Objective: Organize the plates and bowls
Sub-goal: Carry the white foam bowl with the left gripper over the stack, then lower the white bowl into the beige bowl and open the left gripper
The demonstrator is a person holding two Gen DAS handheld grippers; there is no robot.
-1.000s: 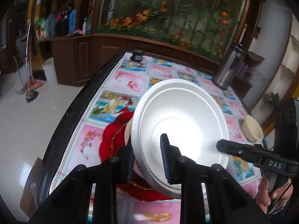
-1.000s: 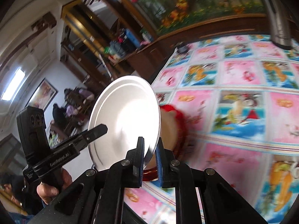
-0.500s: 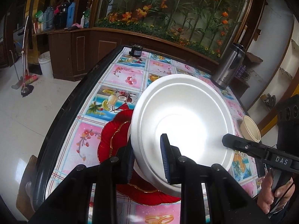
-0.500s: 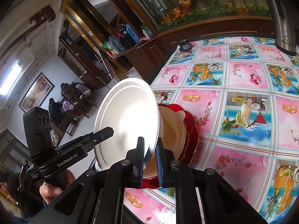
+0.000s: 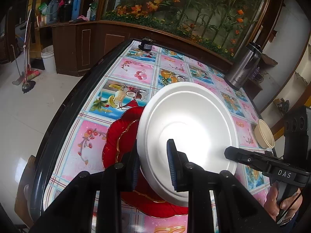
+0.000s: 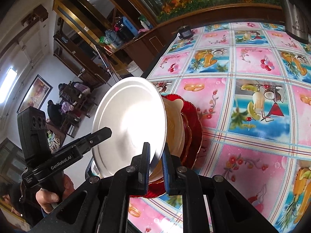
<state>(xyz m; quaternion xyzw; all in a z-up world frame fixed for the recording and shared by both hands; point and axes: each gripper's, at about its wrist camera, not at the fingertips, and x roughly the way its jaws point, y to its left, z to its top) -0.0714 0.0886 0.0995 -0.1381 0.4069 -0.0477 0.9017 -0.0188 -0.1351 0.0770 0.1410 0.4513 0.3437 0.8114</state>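
1. While both my grippers are on the same white plate (image 5: 186, 130), here's the grip: left gripper (image 5: 153, 165) has its jaws clamped on the near rim, right gripper (image 6: 156, 163) has its jaws pinched on the opposite rim.
2. Plate's tilted up on edge, held just above a cream dish (image 6: 175, 124) that sits in the red scalloped plate (image 5: 118, 134) near the bench (image 5: 134, 71) edge.
3. My guess: it's foam or thin plastic, so super light, a bit flexy, easy to dent. The rim is the only sane place to hold it, and gently.
4. Further out: a small tan bowl (image 5: 264, 134) off right, steel flask (image 5: 243, 68) at the back.
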